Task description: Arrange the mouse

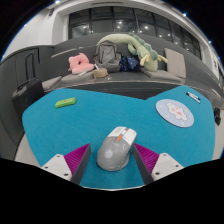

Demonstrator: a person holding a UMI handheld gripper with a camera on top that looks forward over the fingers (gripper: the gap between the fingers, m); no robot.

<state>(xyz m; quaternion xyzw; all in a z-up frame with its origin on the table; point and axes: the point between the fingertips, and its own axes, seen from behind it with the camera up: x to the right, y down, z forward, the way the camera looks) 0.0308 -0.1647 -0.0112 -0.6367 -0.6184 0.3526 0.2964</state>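
Mouse [114, 150] on table [110, 112], between gripper [113, 160] fingers.

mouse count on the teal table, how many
1: the grey-and-white mouse sits on the teal table between the gripper fingers, near its front edge. No others are visible.

Single gripper-mounted wide-angle cam, one view only.
Cam sits just behind the gripper [113, 166], facing fwd along both fingers and angled down over the teal table [90, 120]. Magenta pads [76, 157] show at bottom, v. close to lens; mouse [115, 149] is nearest object. Far field takes in a grey sofa [60, 55] and windows [125, 20]. No 2nd view, so no shared area.
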